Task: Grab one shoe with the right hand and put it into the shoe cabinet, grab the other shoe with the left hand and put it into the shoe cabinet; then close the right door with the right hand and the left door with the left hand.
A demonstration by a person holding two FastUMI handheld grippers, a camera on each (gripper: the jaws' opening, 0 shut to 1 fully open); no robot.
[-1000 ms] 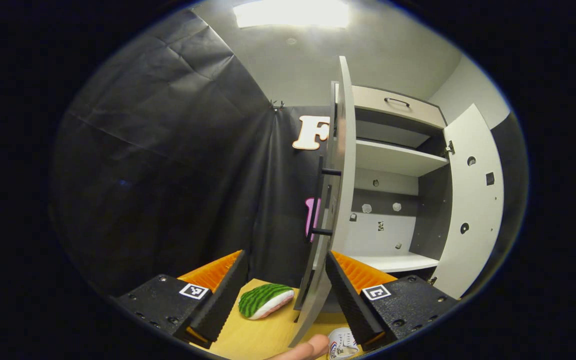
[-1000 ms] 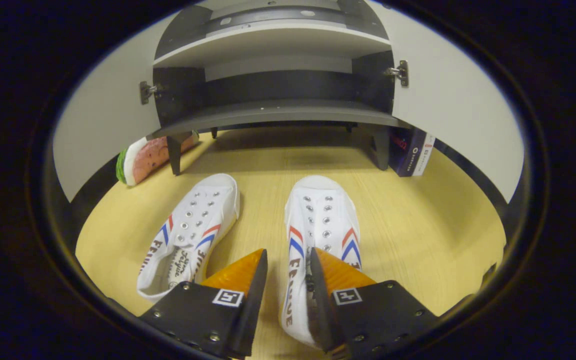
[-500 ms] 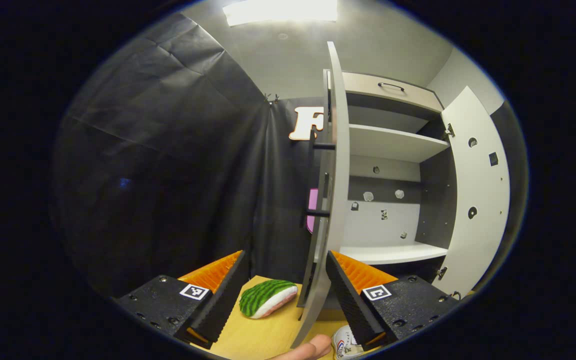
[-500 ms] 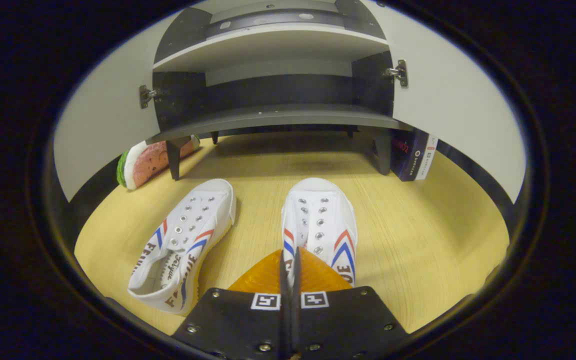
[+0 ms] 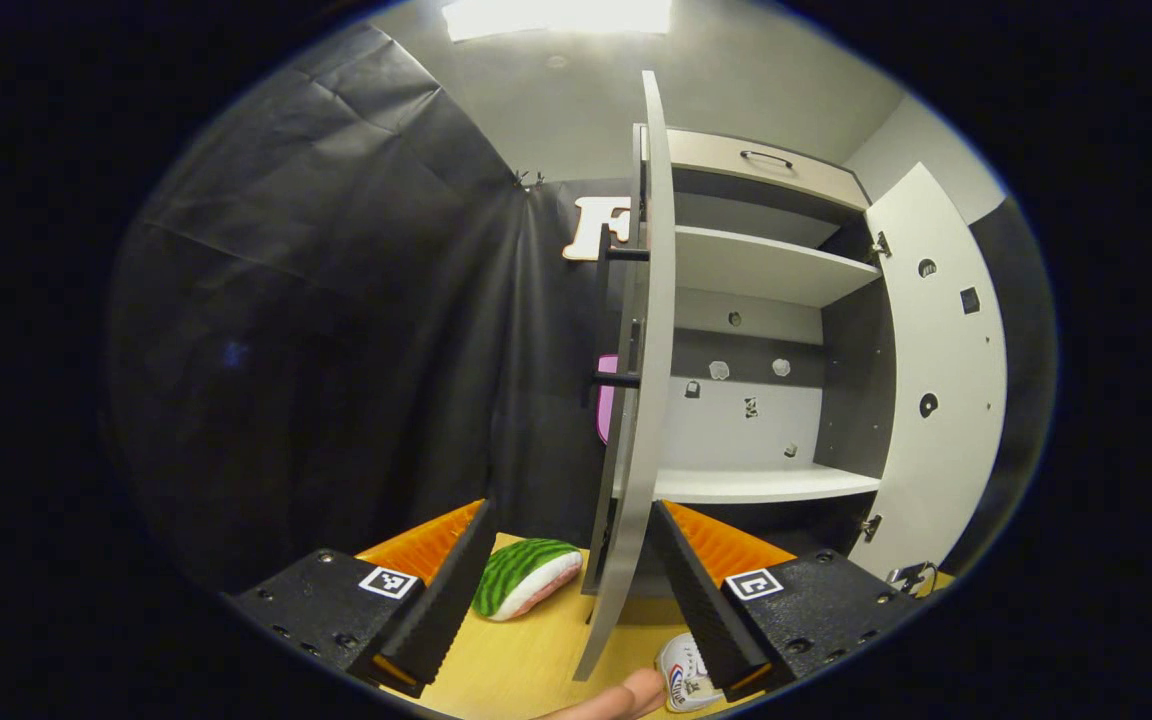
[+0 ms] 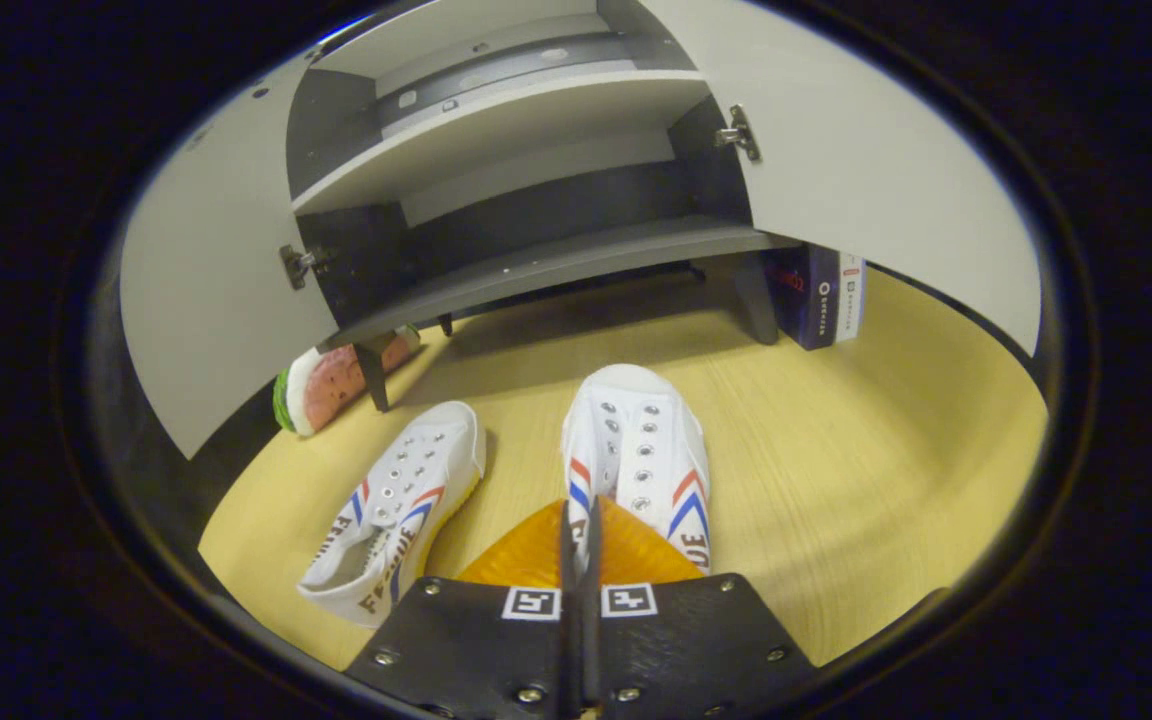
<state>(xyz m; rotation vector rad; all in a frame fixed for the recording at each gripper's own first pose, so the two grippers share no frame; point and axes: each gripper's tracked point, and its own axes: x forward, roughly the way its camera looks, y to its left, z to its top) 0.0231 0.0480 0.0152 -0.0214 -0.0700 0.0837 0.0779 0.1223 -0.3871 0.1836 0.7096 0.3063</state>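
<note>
Right gripper [image 6: 580,520] view has tilted since half a second ago, its fingers still pinched on the right shoe's [image 6: 639,455] side wall, toe toward the open shoe cabinet [image 6: 536,190]. Other shoe [image 6: 398,503] lies just left on the floor [image 6: 856,460]. Left gripper [image 5: 571,560] hangs spread wide, nothing held, facing the left door's [image 5: 641,380] edge.

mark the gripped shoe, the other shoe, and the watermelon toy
gripped shoe [image 6: 636,440], right gripper view, on the eyelet row of the upper.
other shoe [image 6: 416,470], right gripper view, on the upper near the eyelets.
watermelon toy [image 5: 514,576], left gripper view, on its green striped rind.
</note>
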